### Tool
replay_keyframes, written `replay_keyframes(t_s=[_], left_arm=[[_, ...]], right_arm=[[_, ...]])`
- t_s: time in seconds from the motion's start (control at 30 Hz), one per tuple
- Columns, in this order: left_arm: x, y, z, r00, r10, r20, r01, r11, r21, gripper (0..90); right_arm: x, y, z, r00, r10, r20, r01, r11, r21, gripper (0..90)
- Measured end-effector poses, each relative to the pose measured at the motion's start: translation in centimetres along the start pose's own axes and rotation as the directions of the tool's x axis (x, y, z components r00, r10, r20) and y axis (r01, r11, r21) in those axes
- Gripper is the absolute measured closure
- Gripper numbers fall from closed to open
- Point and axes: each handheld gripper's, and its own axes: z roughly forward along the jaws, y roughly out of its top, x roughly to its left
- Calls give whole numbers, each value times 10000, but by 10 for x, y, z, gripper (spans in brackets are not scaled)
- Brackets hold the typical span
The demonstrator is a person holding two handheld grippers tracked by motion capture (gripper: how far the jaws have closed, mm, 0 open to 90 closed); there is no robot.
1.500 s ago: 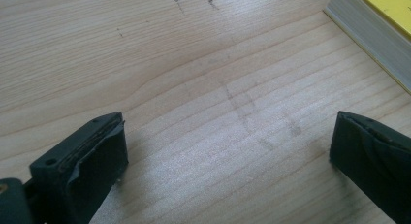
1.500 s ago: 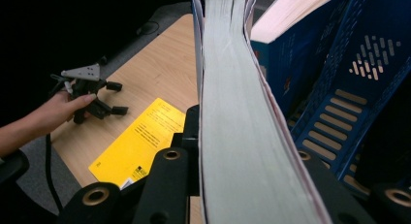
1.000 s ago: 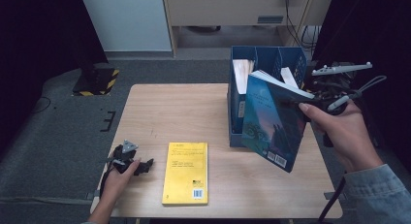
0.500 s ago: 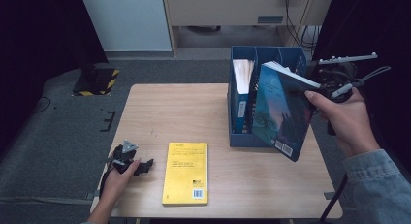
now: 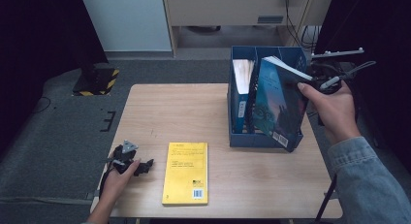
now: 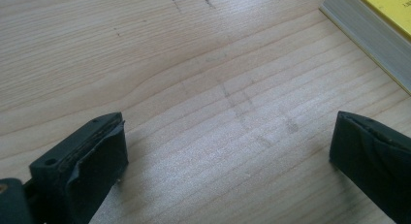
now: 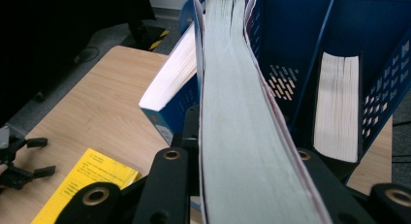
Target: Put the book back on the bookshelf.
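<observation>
A dark teal book [image 5: 276, 105] hangs tilted over the right part of the blue file holder [image 5: 237, 136], its lower corner in front of the holder's front wall. My right gripper [image 5: 310, 81] is shut on its upper edge. In the right gripper view the book's page edge [image 7: 232, 127] runs between the jaws toward the file holder [image 7: 300, 40]. A yellow book [image 5: 185, 172] lies flat near the table's front edge. To its left my left gripper [image 5: 140, 167] rests on the table, open. Bare wood lies between the jaws of the left gripper [image 6: 228, 156].
One book [image 5: 241, 73] stands in the holder's left compartment. In the right gripper view another book [image 7: 337, 103] stands in a compartment to the right. The wooden table [image 5: 174, 112] has free room left of the holder. The floor around is dark, with cabinets behind.
The right hand has carried the teal book back from the table's front toward the file holder, and the book stands more upright. The left hand and yellow book have not moved.
</observation>
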Motion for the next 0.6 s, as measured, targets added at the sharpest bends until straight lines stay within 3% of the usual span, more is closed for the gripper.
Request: replay_keyframes(t_s=[0.3, 0.6], left_arm=[[0, 0, 0, 10000, -1, -1, 1, 10000, -4, 0], [0, 0, 0, 10000, 1, 3, -1, 10000, -3, 0]], right_arm=[[2, 10, 11, 9996, -21, 297, 24, 10000, -84, 731], [-4, 8, 15, 9986, 224, 483, -217, 9997, -138, 731]])
